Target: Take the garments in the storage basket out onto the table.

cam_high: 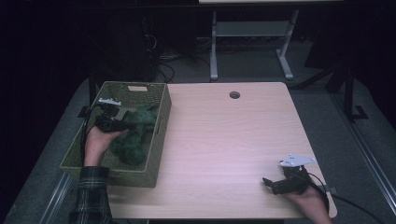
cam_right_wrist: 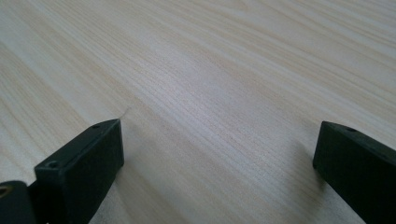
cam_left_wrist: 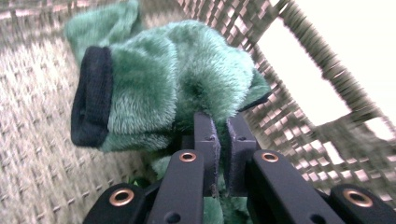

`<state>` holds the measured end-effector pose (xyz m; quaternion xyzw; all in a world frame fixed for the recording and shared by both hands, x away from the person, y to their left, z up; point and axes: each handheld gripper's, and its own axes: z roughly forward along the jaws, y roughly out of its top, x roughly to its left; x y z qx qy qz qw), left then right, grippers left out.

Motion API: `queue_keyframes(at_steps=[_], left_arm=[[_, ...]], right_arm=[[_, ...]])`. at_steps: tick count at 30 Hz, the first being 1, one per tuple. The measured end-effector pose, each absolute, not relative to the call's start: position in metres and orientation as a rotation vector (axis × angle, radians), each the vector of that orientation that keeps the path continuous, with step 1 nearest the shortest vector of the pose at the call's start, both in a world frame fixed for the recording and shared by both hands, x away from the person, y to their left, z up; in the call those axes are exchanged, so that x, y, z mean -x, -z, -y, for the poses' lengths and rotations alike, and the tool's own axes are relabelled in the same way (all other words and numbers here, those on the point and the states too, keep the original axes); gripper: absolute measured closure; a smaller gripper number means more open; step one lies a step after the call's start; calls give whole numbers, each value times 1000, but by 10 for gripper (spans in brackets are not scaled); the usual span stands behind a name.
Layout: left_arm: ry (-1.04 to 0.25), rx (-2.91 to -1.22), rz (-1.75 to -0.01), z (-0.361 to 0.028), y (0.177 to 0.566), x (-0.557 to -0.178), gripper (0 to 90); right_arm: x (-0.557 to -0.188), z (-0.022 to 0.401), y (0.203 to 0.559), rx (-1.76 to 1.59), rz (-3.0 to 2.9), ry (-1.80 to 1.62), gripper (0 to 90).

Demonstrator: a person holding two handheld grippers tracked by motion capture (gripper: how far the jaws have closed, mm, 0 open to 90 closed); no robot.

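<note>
Where the table's left edge carries the woven basket [cam_high: 159,122], the left gripper [cam_high: 122,125] sits inside it, held by a hand [cam_high: 99,142] coming out of a plaid sleeve [cam_high: 92,189]. Its jaws are nearly together and pinch a fold of the green furry cloth [cam_high: 135,135]; from the left gripper view the two black pads stand close with green pile squeezed between them, the gripper [cam_left_wrist: 223,140] pointing into the bundle. The cloth [cam_left_wrist: 177,79] is a plush piece with a black ribbed cuff [cam_left_wrist: 91,100] at one end, bunched up and lying on the basket's floor toward the right wall. The basket wall [cam_left_wrist: 303,107] runs just behind it, open weave with light showing through. A grey three-cornered plate rides on top of this gripper, near the basket's back left part. The view is slightly smeared at the edges.

Middle of the table [cam_high: 224,140]: bare pale wood, with a round cable hole [cam_high: 234,95] near the far edge.

Right side: the right gripper [cam_high: 270,184] rests low at the near right corner, in the person's right hand [cam_high: 308,198], well apart from the basket. Its jaws stand wide open with nothing between them; the right gripper view shows both black fingers [cam_right_wrist: 84,163] spread over the wood grain of the table [cam_right_wrist: 210,93]. Its cable trails off the table's right edge.
</note>
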<state>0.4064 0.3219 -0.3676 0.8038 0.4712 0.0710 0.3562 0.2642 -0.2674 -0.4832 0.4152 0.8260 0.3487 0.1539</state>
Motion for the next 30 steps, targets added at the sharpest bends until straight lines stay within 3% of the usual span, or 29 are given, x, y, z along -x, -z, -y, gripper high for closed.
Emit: queue_keyframes(at_steps=[15, 30], left_arm=[[-245, -1901, -1163, -334, 329, -387, 857], [-297, -1867, -1053, -332, 267, -371, 861]], right_arm=[[-265, 268, 483, -1190, -2367, -998, 15], [-265, 268, 483, -1190, -2367, -998, 15]])
